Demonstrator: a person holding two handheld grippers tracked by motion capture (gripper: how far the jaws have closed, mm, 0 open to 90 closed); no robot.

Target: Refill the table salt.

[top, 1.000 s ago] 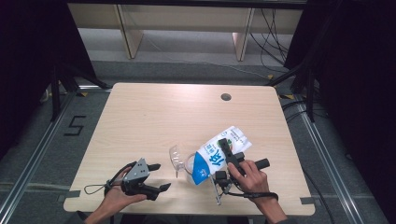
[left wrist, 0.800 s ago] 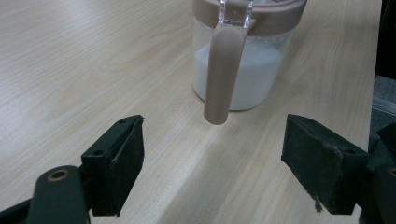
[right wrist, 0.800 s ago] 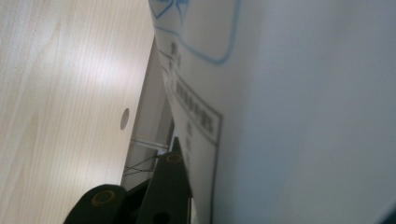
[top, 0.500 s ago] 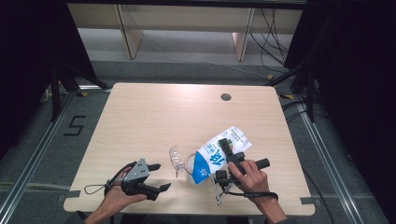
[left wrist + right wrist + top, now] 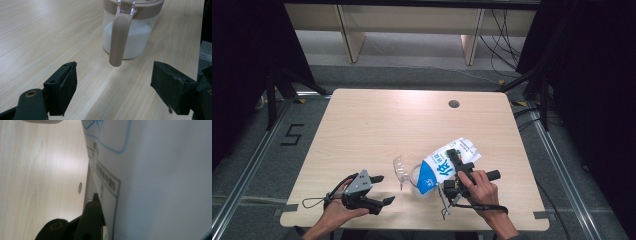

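Wood table [image 5: 377,125]: right gripper [image 5: 454,165] clamped on tilted bag [image 5: 447,162]; left gripper [image 5: 379,190] wide, jar [image 5: 130,27] just ahead.

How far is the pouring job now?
Done: the jar already holds white powder. In hand: the right gripper clamps the bag, tipped over the jar. The left gripper waits open. Left: finish pouring, then set the bag down.

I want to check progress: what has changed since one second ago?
Almost nothing visibly moved. The right tool remains clamped on the tilted carton above the jar. The left tool stays open, resting near the table edge.
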